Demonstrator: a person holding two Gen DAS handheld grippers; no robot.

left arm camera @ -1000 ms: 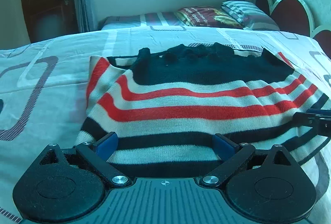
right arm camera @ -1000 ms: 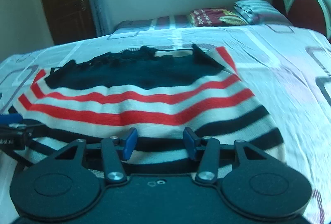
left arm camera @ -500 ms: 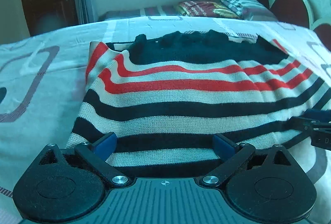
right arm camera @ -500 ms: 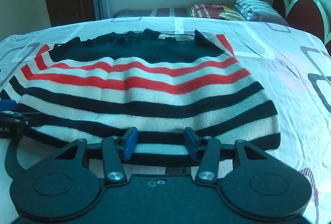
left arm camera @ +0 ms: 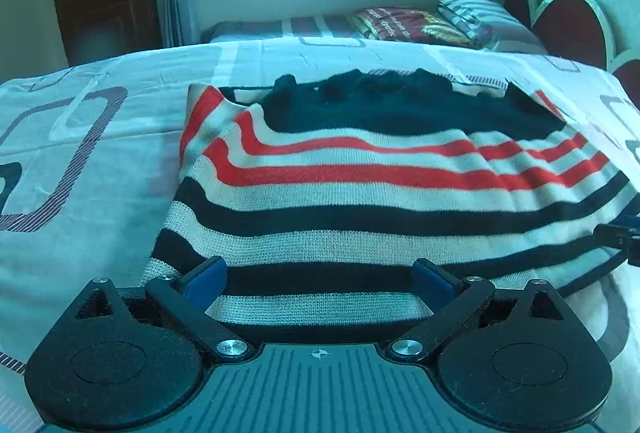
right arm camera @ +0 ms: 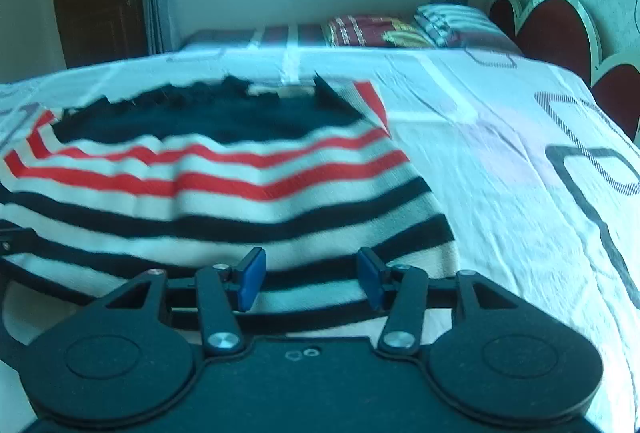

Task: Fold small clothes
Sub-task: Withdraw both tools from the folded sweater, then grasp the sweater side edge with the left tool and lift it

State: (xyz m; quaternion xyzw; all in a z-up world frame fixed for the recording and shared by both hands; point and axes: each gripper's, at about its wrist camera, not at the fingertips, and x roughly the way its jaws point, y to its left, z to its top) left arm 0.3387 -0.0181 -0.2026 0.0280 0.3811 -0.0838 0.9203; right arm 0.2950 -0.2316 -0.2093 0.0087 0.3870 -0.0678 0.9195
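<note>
sweater (left arm camera: 360, 201) lies flat on bed (left arm camera: 100, 217), stripes running side to side, near hem under both tongs: left tongs (left arm camera: 320, 283) wide apart, right tongs (right arm camera: 310, 279) partly apart, each straddling the hem, neither pinching.

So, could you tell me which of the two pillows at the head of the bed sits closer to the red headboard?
The grey striped pillow. It lies right beside the headboard, while the dark red and yellow patterned pillow sits on its far side, towards the window.
</note>
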